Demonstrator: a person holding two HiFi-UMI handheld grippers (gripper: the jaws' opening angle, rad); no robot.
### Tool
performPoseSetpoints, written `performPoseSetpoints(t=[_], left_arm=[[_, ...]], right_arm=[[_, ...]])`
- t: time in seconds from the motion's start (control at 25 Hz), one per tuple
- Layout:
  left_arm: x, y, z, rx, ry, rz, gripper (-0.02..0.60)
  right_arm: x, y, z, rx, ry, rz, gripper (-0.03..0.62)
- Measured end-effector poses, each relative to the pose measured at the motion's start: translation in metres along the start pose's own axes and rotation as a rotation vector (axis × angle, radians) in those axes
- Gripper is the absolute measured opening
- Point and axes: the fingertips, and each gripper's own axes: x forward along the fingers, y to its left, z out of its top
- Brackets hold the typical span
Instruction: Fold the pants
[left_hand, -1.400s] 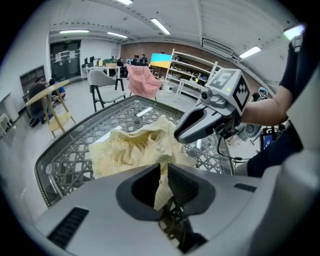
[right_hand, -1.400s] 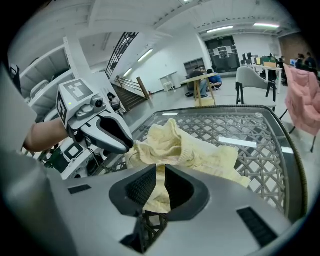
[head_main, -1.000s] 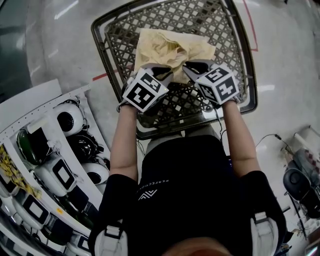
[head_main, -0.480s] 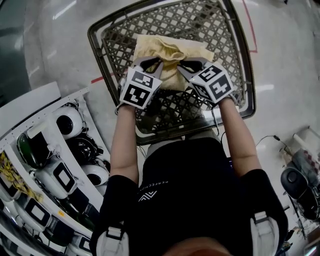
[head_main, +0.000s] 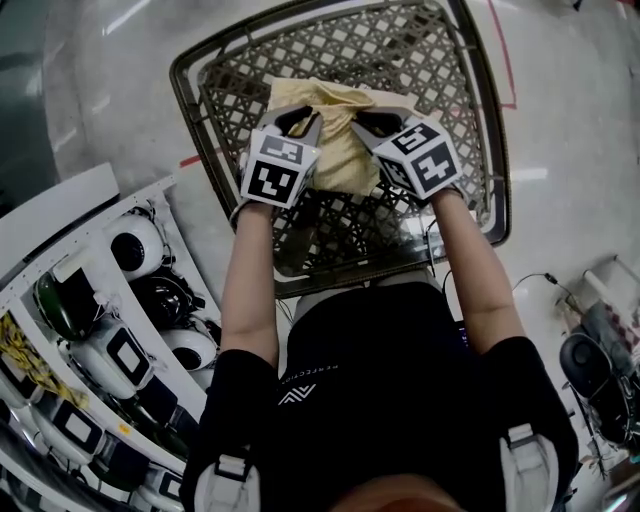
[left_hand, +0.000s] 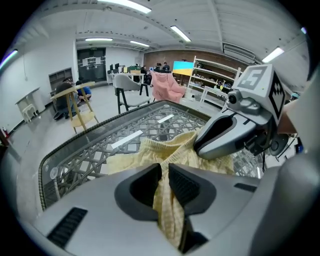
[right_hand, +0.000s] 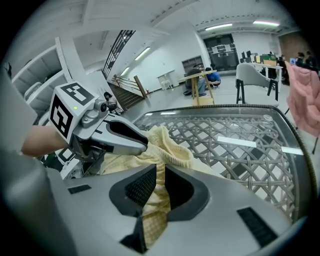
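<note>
While left gripper (left_hand: 164, 180), jaws opening, and right gripper (right_hand: 160, 185) pinch them, yellow pants (head_main: 345, 150) bunch.

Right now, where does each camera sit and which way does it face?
Head view: on the head, facing steeply down at pants on the lattice table; torso and both arms show.
Left gripper view: on the left gripper, along its opening jaws, pants between.
Right gripper view: on the right gripper, clamped on pants.
Shared: pants, table.

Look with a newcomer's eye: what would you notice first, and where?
The pale yellow pants lie bunched on a dark lattice table, upper middle of the head view. The left gripper and right gripper each pinch a fold side by side; the left's jaws are opening, cloth between them.
</note>
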Motion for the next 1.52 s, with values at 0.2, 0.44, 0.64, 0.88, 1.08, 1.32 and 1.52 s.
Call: performPoseSetpoints(t=[0.2,0.44,0.64,0.88,1.08,1.32,1.52], left_arm=[[0.003,0.0,-0.001,-0.009,0.006,-0.009,0.066],[-0.012,0.0,0.002,-0.01,-0.023,0.024,0.061],[-0.033,-0.008,0.003,-0.046,-0.046,0.039,0.036],[-0.054,-0.014,-0.008,-0.152,-0.07,0.054,0.028],[-0.072,-0.023,-0.011,-0.179,-0.095,0.073,0.021],[-0.092,-0.045,-0.011,-0.214,-0.157,0.064,0.021],[-0.113,-0.06,-0.011,-0.204,-0.215,0.08,0.021]], right_arm=[[0.003,-0.003,-0.003,0.0,0.006,0.003,0.067],[-0.009,0.006,0.0,0.02,-0.023,0.014,0.067],[-0.024,0.015,-0.002,0.033,-0.041,0.003,0.06],[-0.04,0.024,-0.006,0.033,-0.069,-0.045,0.052],[-0.053,0.037,-0.007,0.036,-0.094,-0.079,0.049],[-0.067,0.054,-0.003,0.045,-0.168,-0.144,0.048],[-0.079,0.07,-0.005,0.065,-0.21,-0.182,0.046]])
